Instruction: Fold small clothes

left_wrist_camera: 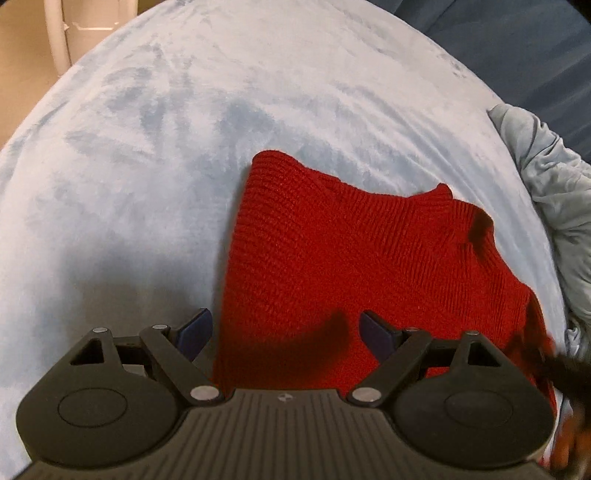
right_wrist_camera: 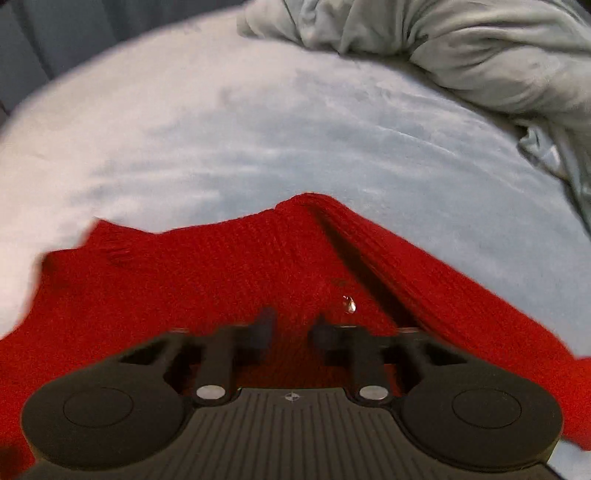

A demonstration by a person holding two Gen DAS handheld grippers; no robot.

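Observation:
A red knitted garment (left_wrist_camera: 351, 258) lies on a pale blue plush surface (left_wrist_camera: 147, 147). In the left wrist view my left gripper (left_wrist_camera: 284, 332) is open, its fingers spread wide over the garment's near left edge, holding nothing. In the right wrist view the same red garment (right_wrist_camera: 221, 277) fills the lower half, with a thick fold (right_wrist_camera: 388, 258) running down its right side. My right gripper (right_wrist_camera: 291, 328) hovers over the garment with a moderate gap between its fingers, and red knit shows in the gap. The view is blurred, and I cannot tell whether the fingers touch the cloth.
A crumpled grey-blue cloth (left_wrist_camera: 554, 192) lies bunched to the right of the garment; it also shows at the top right of the right wrist view (right_wrist_camera: 461, 48). Dark blue upholstery (left_wrist_camera: 517, 44) lies beyond the plush surface. A white pole (left_wrist_camera: 57, 29) stands at the far left.

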